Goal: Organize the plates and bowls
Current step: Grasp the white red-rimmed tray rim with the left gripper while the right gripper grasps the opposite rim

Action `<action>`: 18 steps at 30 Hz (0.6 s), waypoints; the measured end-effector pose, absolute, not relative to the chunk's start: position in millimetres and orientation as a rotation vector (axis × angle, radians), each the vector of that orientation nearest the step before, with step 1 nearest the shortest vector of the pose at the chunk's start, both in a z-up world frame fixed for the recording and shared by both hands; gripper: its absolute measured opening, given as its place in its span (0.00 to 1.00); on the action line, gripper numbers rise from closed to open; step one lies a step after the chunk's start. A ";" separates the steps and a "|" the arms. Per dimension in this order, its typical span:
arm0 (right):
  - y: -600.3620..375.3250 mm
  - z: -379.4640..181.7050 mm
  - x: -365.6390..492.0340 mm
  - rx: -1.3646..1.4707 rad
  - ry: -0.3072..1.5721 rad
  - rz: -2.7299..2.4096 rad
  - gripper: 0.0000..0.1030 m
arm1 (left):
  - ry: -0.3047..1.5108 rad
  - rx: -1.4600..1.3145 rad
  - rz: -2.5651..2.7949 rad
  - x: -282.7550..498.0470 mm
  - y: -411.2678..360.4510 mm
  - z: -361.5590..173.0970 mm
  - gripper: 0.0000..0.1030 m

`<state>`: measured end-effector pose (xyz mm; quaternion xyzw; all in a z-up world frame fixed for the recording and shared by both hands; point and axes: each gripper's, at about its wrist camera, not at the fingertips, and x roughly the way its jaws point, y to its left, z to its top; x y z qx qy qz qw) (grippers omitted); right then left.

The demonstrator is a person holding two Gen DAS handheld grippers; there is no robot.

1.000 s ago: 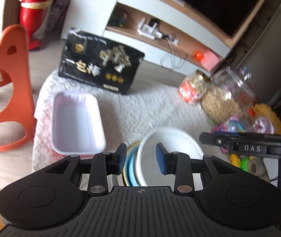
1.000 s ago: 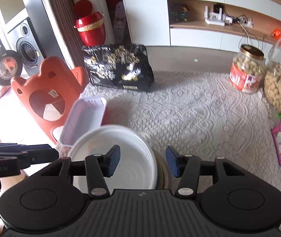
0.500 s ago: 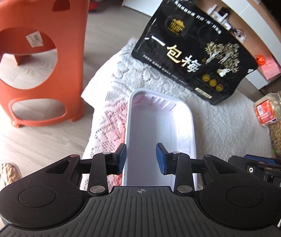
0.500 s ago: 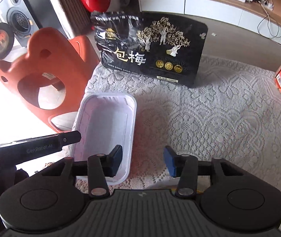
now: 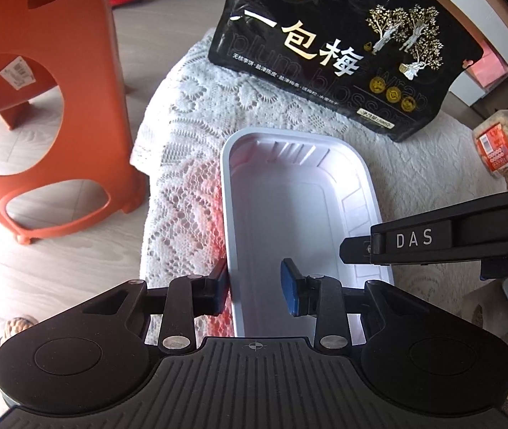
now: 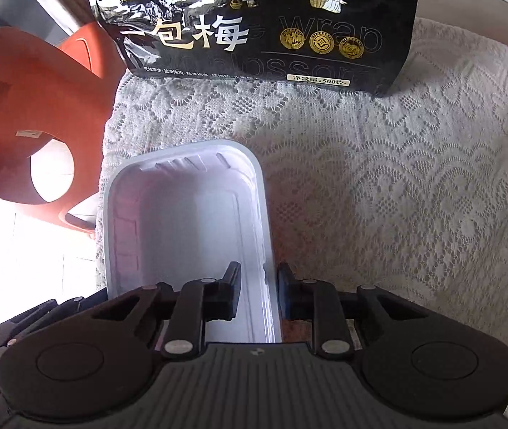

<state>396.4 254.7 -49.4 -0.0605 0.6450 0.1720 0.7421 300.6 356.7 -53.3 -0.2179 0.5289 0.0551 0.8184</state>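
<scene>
1. White and rectangular, the plastic tray [image 5: 300, 214] lies on the lace cloth [image 6: 379, 186] near the counter's left edge, lengthwise away from both tools, with nothing in it.
2. Left tool [image 5: 255, 291] straddles the tray's left long wall near the near end, one finger outside and one inside. Its jaws are closing, but the inner pad stands clear of the wall.
3. Right tool [image 6: 256, 295] straddles the right long wall the same way. Its jaws are closing too, with narrow gaps either side of the rim.
4. Behind the tray a black snack bag [image 6: 254, 25] with gold print stands upright.
5. An orange plastic stool [image 5: 39, 114] is on the floor to the left.
6. A jar of peanuts [image 5: 507, 146] sits far right.
</scene>
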 end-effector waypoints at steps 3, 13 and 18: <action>258.4 -51.6 396.6 -0.154 1.412 0.376 0.21 | 1.128 -0.468 0.114 301.5 358.4 -55.0 0.31; 247.1 -31.6 384.8 -0.138 1.338 0.399 0.19 | 1.092 -0.479 0.091 291.3 358.7 -42.8 0.24; 216.8 33.5 359.7 -0.117 1.152 0.447 0.20 | 0.916 -0.387 0.009 260.9 335.0 19.1 0.24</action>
